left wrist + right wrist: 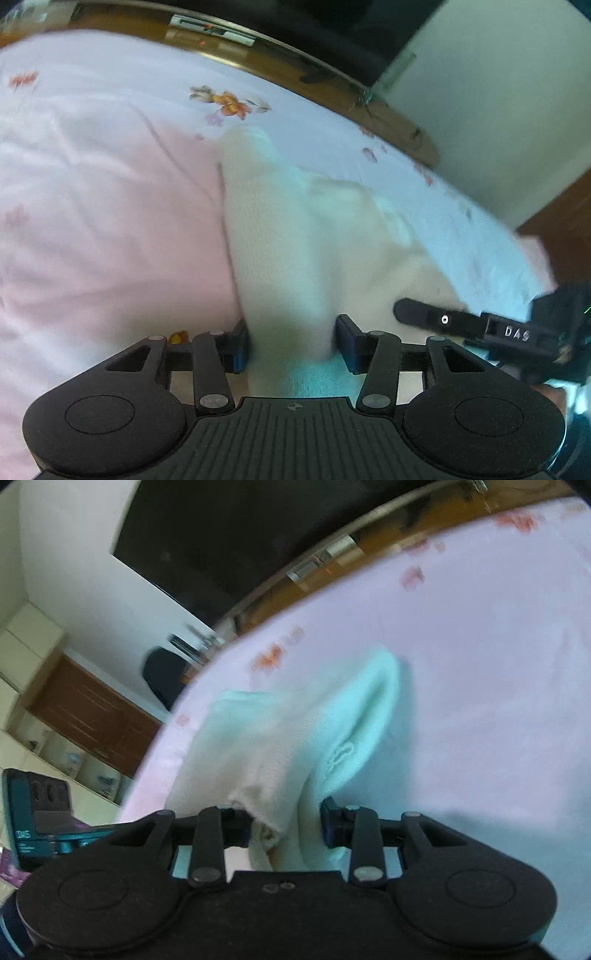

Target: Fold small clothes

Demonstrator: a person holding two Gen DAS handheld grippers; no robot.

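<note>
in the left wrist view, the left gripper points down at a white knitted garment that lies on a pale pink bedsheet printed with small orange flowers. a fold of the white cloth runs back between the two blue-padded fingers, and both pads look to be touching it, though blur makes it hard to tell how firmly they press. the right gripper comes in from the right edge, its black finger lying on the same cloth just beside the left one. behind the sheet runs a brown wooden edge, then a white wall.

in the right wrist view, the right gripper has a bunched hem of the white garment between its fingers, which are closed onto the cloth. the garment stretches away from the jaws across the pink sheet, one rounded end lifted in a ridge. the left gripper's body shows at the left edge, dark teal. beyond the bed are a brown cabinet and a dark panel.
</note>
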